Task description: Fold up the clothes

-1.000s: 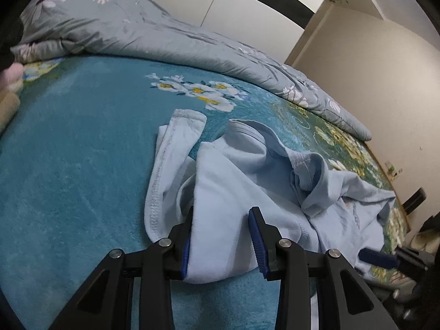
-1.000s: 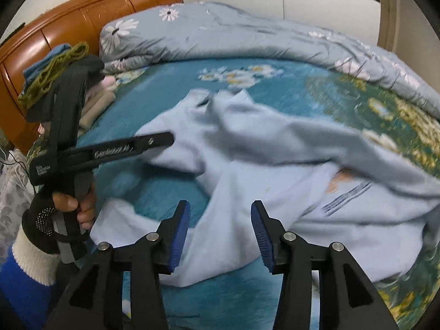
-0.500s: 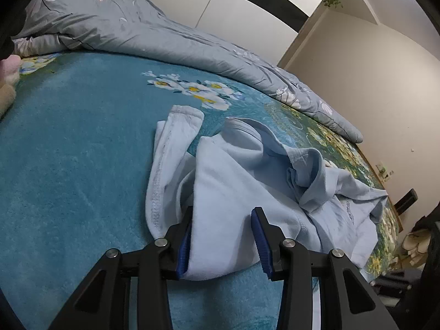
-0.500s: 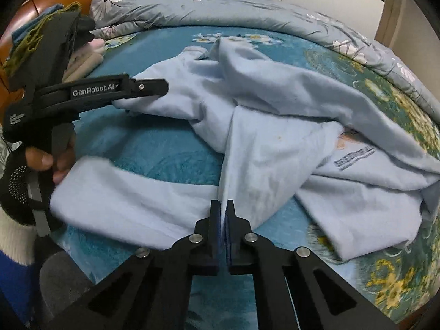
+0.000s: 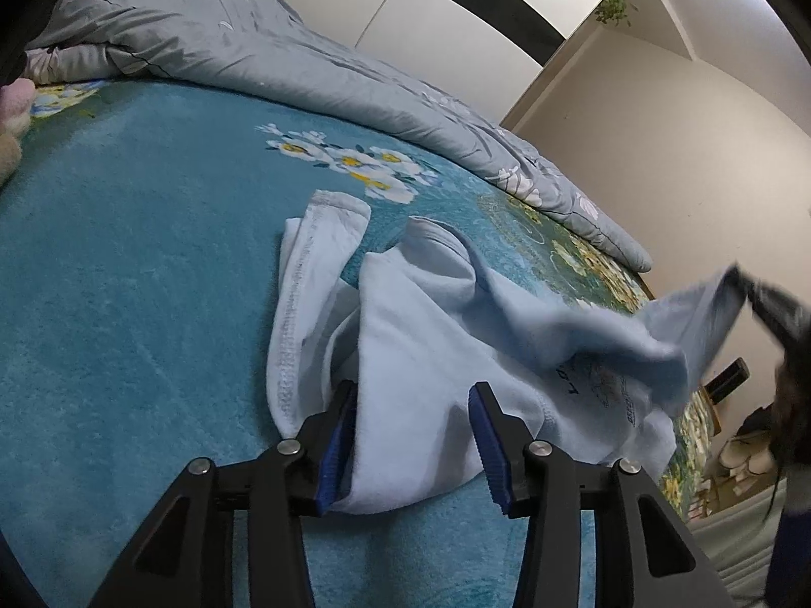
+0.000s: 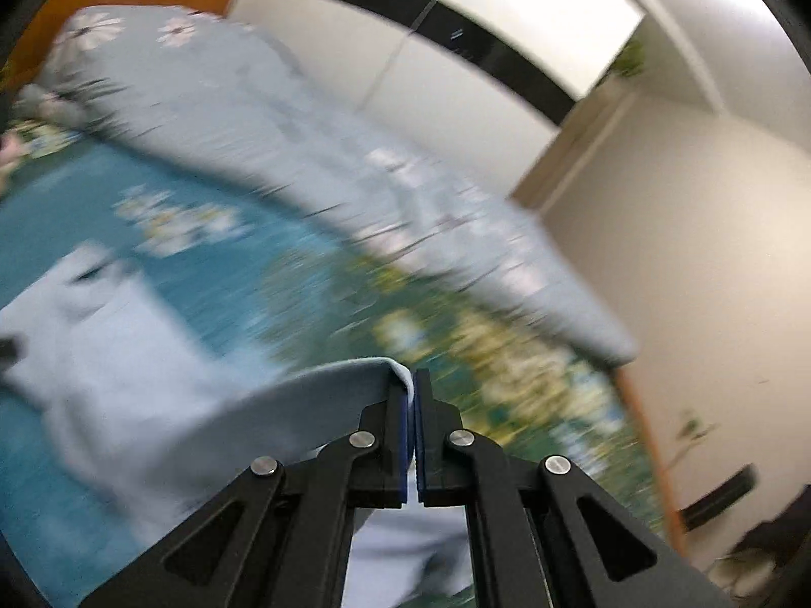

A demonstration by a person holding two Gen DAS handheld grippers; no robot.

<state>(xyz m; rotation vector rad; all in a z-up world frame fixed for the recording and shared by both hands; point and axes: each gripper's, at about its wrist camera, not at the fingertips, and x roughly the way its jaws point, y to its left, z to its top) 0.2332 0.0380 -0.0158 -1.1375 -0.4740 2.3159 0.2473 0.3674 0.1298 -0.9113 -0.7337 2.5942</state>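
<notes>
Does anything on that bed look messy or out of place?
Yes: the light blue shirt lies crumpled on the teal blanket, one sleeve twisted aside. One edge is pinched in the right tool and lifted off the bed. The left tool sits open around another fold.

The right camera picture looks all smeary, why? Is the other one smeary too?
Right wrist view: the bed and quilt are streaked with motion blur, while the right gripper, shut on the shirt, looks sharp. Left wrist view: mostly crisp around the open left gripper; only the lifted shirt end is blurred. Both views bend straight lines, fisheye style.
</notes>
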